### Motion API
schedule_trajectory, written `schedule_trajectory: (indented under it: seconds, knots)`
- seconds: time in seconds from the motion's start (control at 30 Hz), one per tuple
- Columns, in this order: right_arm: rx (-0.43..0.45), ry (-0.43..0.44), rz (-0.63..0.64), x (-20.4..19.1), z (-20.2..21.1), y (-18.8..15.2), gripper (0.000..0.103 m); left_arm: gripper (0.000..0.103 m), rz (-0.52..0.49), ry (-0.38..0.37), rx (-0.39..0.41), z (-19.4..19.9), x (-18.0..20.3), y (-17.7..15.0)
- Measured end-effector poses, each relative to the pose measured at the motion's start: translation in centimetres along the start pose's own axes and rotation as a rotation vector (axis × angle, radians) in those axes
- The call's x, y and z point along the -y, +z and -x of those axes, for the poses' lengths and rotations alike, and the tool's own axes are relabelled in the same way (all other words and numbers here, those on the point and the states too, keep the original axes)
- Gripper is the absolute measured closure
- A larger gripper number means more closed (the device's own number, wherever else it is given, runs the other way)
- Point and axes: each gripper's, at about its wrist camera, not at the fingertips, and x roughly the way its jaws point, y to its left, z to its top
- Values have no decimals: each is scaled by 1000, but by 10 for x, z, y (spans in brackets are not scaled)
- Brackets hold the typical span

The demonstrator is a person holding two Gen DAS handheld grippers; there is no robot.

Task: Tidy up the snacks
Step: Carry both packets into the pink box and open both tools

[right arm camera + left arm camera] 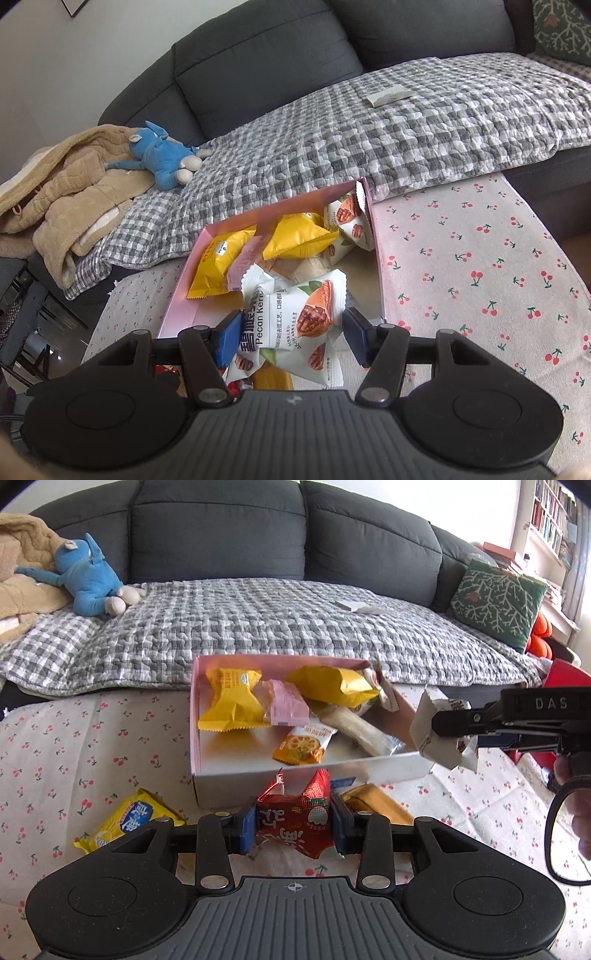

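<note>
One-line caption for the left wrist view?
Left gripper clamps a red snack packet before the snack box; right gripper carries a white packet.

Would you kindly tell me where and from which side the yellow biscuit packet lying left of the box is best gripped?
Grip the yellow biscuit packet across its narrow width near the middle, coming from above. It lies flat on the cherry-print cloth, so probably only its long edges offer purchase; the box stands clear to its right.
</note>
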Motion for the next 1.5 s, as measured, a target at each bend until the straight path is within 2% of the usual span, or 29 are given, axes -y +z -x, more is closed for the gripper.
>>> schedule_trajectory:
  seconds: [0.17,0.37,0.5,0.77,1.0,1.17,1.4,1.5]
  knots:
    - [23,13,-2,-5,-10,13,48,67,16,8,46,-2,-2,28]
    - [14,12,-12,-6,-27,16,48,66,42,36,8,-31,-9,46]
    - [-11,6,-29,-5,-32,14,47,66,47,72,-31,-49,-14,45]
    - [-30,-30,25,-11,-47,22,47,66,38,127,-56,-68,-18,42]
    - [-60,-42,59,-20,-61,23,46,66,24,148,-72,-75,-21,41]
    - [-69,-30,73,-24,-63,22,45,65,21,128,-76,-75,-24,42]
    - [-72,-15,59,-25,-61,26,36,57,-2,128,-73,-74,-22,42]
    - [-63,-29,60,-23,-57,29,26,50,-5,119,-76,-73,-21,41]
